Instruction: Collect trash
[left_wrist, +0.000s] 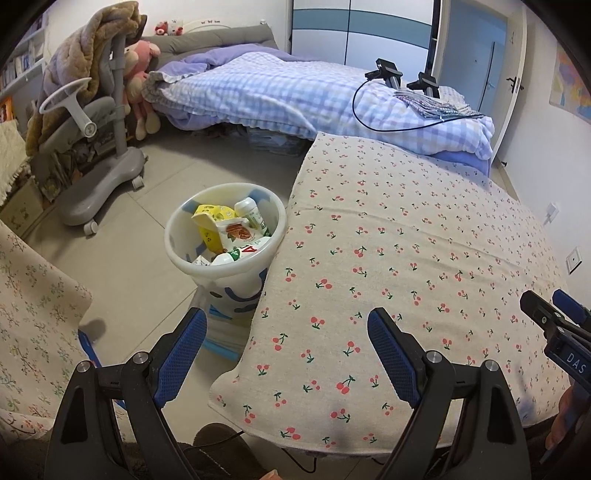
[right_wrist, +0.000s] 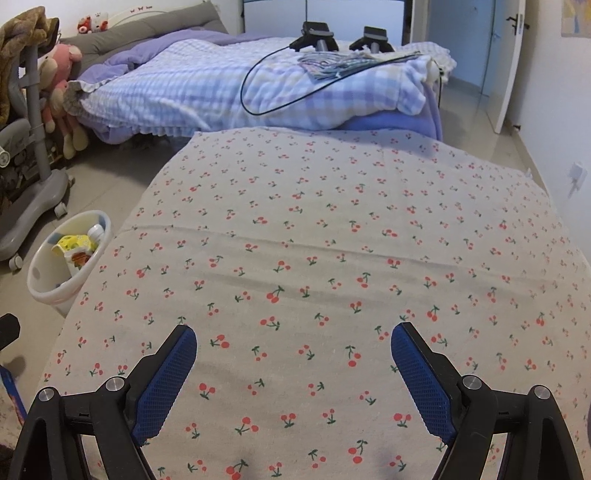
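Apparently collecting nearly done: bin on floor, touching left edge of counter, already holds yellow packet, white bottle, snack pouch. Left gripper hovers near counter's left corner, jaws wide apart, nothing held. Counter's cherry cloth shows no loose trash, though far edge poorly seen. Right gripper above cloth, jaws wide apart, nothing held. Best practice now: scan floor and counter edges before finishing; keep grippers clear of each other.
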